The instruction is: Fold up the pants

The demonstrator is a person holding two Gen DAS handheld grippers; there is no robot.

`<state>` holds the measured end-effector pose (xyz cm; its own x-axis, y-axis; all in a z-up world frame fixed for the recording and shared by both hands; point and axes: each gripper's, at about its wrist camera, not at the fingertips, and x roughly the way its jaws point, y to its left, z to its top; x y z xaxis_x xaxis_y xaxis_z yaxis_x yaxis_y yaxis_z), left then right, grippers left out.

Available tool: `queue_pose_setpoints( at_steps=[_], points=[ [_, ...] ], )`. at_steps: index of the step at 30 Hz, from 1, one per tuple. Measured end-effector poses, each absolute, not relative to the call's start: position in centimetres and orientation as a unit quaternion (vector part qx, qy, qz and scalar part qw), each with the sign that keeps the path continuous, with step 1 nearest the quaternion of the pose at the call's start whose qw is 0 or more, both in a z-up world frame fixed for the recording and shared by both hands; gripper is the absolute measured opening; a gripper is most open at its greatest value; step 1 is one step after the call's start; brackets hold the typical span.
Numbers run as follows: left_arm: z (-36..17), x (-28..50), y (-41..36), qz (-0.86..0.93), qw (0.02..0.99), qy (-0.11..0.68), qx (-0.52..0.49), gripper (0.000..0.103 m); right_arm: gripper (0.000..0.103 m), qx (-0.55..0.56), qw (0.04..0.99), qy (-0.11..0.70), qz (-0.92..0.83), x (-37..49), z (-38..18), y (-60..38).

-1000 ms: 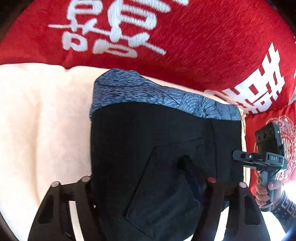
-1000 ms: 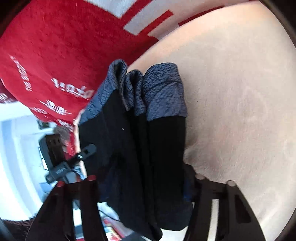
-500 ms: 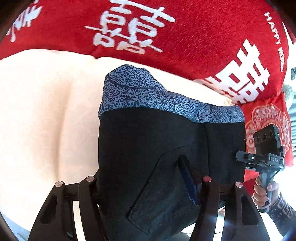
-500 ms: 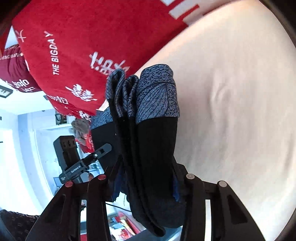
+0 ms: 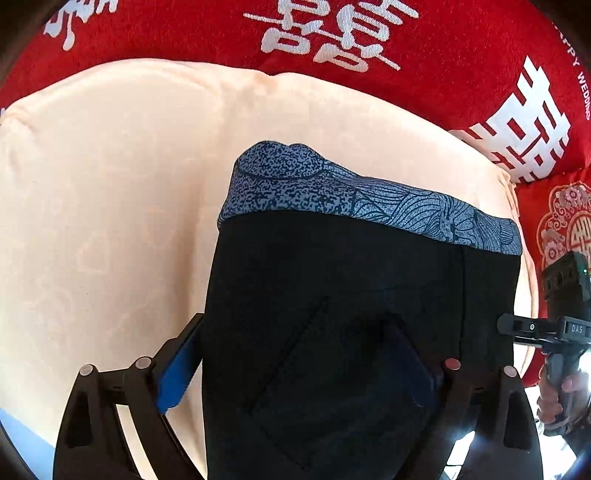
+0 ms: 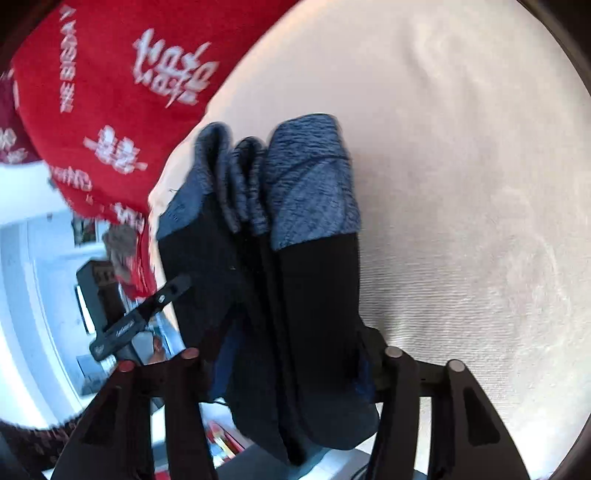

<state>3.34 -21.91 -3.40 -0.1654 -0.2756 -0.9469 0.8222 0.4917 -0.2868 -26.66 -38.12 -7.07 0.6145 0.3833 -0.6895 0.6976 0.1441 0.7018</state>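
The pants (image 5: 354,302) are black with a blue-grey patterned band, folded into a thick bundle lying on a cream cushion (image 5: 110,192). My left gripper (image 5: 299,350) straddles the bundle's near end, its fingers spread on either side of the cloth. In the right wrist view the folded layers (image 6: 288,258) stand edge-on, and my right gripper (image 6: 288,354) grips them from both sides. The right gripper body also shows at the right edge of the left wrist view (image 5: 565,325).
A red cloth with white characters (image 5: 332,33) lies behind the cream cushion. It also shows at the upper left of the right wrist view (image 6: 110,92). A red patterned cushion (image 5: 565,214) sits at the right. A bright room lies beyond the cushion edge (image 6: 33,295).
Both grippers have pulled back from the red cloth with the bundle, so more cream cushion shows behind the pants. The left finger's blue pad now shows beside the cloth.
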Motion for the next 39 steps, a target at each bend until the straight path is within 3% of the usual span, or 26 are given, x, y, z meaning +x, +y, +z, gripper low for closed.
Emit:
queue_pose_setpoints(
  at_steps=[5, 14, 17, 30, 39],
  points=[
    [-2.7, 2.5, -22.2, -0.438, 0.621, 0.594, 0.264, 0.102, 0.082, 0.627, 0.619, 0.44, -0.176, -26.4, -5.8, -37.5],
    [1.1, 0.0, -20.6, -0.423, 0.636, 0.553, 0.332, 0.102, 0.091, 0.576, 0.615, 0.446, -0.301, -31.1, -0.3, -35.1],
    [2.5, -1.0, -19.3, -0.421, 0.635, 0.541, 0.356, 0.102, 0.103, 0.554, 0.608, 0.447, -0.351, -32.2, 1.3, -33.9],
    [11.0, -4.5, -15.6, -0.473, 0.64, 0.477, 0.373, 0.102, 0.103, 0.533, 0.63, 0.443, -0.349, -29.7, 9.0, -28.3],
    [15.4, -5.0, -14.2, -0.479, 0.624, 0.485, 0.382, 0.102, 0.103, 0.542, 0.636, 0.433, -0.338, -28.4, 12.7, -25.6]
  ],
)
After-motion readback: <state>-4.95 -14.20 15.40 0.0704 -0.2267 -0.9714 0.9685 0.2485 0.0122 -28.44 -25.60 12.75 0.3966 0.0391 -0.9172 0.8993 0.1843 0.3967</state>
